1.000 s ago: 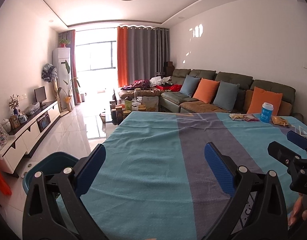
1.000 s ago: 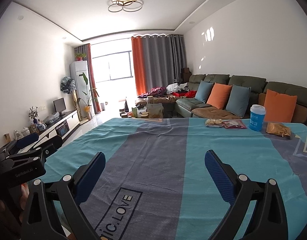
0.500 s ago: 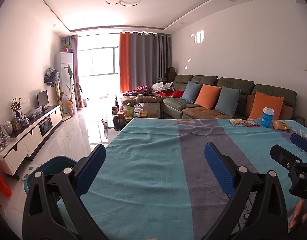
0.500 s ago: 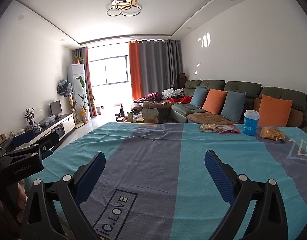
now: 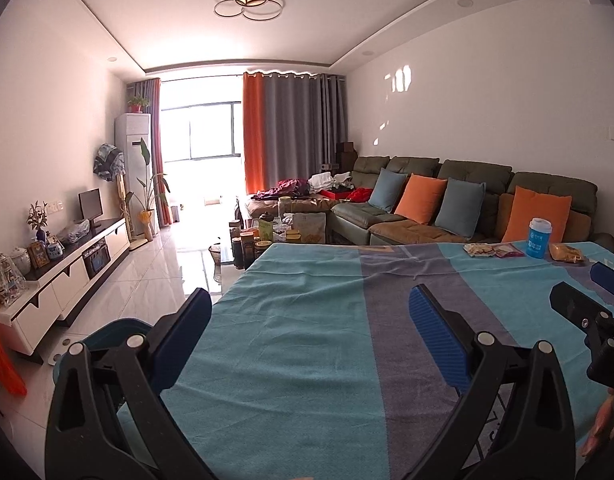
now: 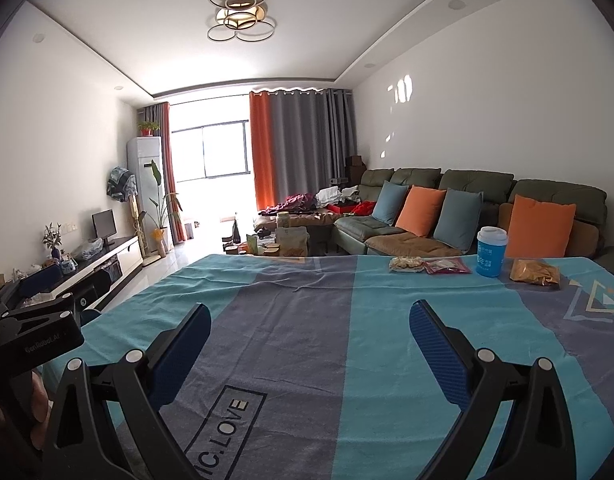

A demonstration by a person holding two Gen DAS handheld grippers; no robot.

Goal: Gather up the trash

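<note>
Three snack wrappers lie at the table's far right: a pale one (image 6: 406,264), a purple-red one (image 6: 446,267) and a yellow one (image 6: 534,272). A blue lidded cup (image 6: 491,251) stands between the last two. The left wrist view shows the same wrappers (image 5: 494,249), the yellow wrapper (image 5: 566,253) and the cup (image 5: 539,232), far off. My right gripper (image 6: 310,318) is open over the grey stripe, well short of them. My left gripper (image 5: 310,304) is open over the turquoise cloth, holding nothing. A dark teal bin (image 5: 107,334) sits on the floor by the table's left edge.
A turquoise and grey cloth (image 6: 307,344) covers the table. Behind it stands a green sofa (image 6: 479,196) with orange and blue cushions. A white TV cabinet (image 5: 63,276) runs along the left wall, and a cluttered coffee table (image 5: 283,228) stands beyond the table's far edge.
Both cameras have tilted up a little, so the table and wrappers sit lower in view. Both grippers stay open and empty.
</note>
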